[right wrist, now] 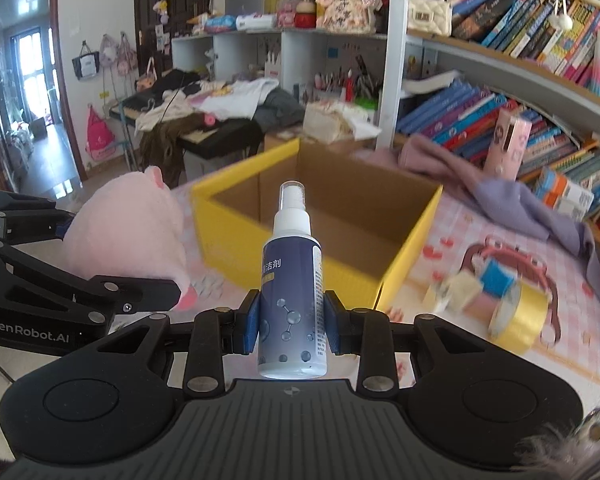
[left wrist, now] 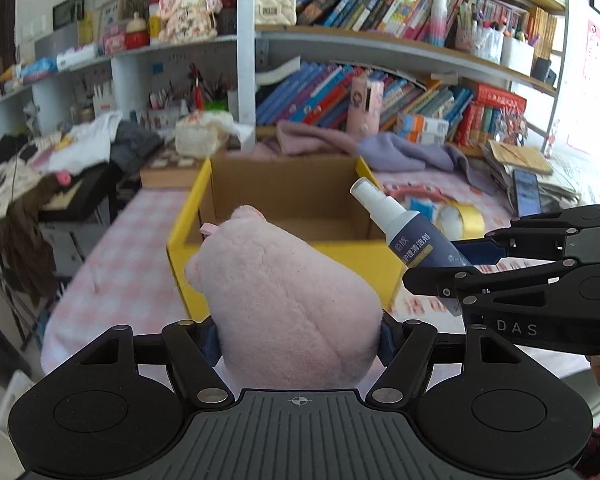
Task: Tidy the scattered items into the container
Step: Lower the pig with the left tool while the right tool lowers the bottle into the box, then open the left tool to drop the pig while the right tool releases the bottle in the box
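Note:
My left gripper (left wrist: 300, 338) is shut on a pink plush pig (left wrist: 284, 300), held up just short of the near wall of a yellow cardboard box (left wrist: 288, 256). The box stands open-topped with a brown inside and nothing in it that I can see. My right gripper (right wrist: 291, 322) is shut on a blue and white spray bottle (right wrist: 290, 280), upright, in front of the box (right wrist: 324, 276). In the left wrist view the bottle (left wrist: 404, 228) tilts over the box's right corner, with the right gripper (left wrist: 456, 270) beside it. The pig (right wrist: 132, 232) and left gripper (right wrist: 148, 292) show at left in the right wrist view.
On the pink checked tablecloth (left wrist: 132, 248) right of the box lie a roll of gold tape (right wrist: 520, 316), a blue and cream item (right wrist: 484, 280) and a pink hoop. Purple cloths (right wrist: 500, 196) and bookshelves (left wrist: 380, 92) stand behind. A cluttered side desk (right wrist: 204, 120) is at left.

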Motion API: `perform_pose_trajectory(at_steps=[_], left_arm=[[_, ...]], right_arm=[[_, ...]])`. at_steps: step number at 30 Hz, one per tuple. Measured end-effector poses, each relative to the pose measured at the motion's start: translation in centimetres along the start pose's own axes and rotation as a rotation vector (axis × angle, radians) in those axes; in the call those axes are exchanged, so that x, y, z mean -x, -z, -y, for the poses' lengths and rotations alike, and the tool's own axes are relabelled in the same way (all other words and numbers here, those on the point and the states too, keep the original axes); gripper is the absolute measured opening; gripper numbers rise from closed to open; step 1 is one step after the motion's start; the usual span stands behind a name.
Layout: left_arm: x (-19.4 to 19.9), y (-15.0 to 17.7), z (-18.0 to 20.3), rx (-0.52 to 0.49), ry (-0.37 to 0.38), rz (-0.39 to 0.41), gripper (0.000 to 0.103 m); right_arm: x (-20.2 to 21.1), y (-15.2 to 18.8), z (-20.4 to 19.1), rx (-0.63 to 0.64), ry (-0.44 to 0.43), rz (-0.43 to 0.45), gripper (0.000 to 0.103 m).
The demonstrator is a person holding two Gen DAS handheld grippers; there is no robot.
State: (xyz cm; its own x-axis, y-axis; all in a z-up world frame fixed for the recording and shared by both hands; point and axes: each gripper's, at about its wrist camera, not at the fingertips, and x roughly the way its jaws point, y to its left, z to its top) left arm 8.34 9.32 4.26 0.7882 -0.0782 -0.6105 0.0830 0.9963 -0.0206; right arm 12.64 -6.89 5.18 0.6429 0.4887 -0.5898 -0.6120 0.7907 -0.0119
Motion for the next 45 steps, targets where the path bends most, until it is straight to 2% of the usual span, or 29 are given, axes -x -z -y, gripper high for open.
perform_pose_trajectory(at_steps=[9, 15, 24, 28, 34, 40, 45], left_arm=[[-5.2, -5.3, -0.7, -0.078, -0.035, 0.033, 0.07], [-9.9, -7.6, -1.1, -0.139, -0.05, -0.019, 0.07], [-16.3, -8.1, -1.6, -0.227, -0.063, -0.145, 0.07], [-18.0, -8.4, -2.1, -0.247, -0.053, -0.174, 0.071], [-20.3, -8.5, -2.1, -0.319, -0.034, -0.219, 0.071], [-22.1, -8.5, -1.8, -0.389, -0.007, -0.242, 0.071], [-23.7, -8.7, -2.4, -0.413, 0.025, -0.301, 0.073]], right_arm=[[-5.3, -4.2, 3.3, 0.019, 0.021, 0.019, 0.03], [-9.9, -5.6, 4.8, 0.071, 0.032, -0.013, 0.03], [-15.7, -5.6, 6.0, 0.192, 0.044, -0.102, 0.03], [-17.4, -5.9, 6.4, 0.228, 0.025, -0.142, 0.03], [-20.1, -6.4, 6.2, 0.359, 0.011, -0.219, 0.03], [-22.0, -6.3, 6.2, 0.391, 0.02, -0.279, 0.031], [-22.9, -6.5, 6.2, 0.415, 0.033, -0.297, 0.031]])
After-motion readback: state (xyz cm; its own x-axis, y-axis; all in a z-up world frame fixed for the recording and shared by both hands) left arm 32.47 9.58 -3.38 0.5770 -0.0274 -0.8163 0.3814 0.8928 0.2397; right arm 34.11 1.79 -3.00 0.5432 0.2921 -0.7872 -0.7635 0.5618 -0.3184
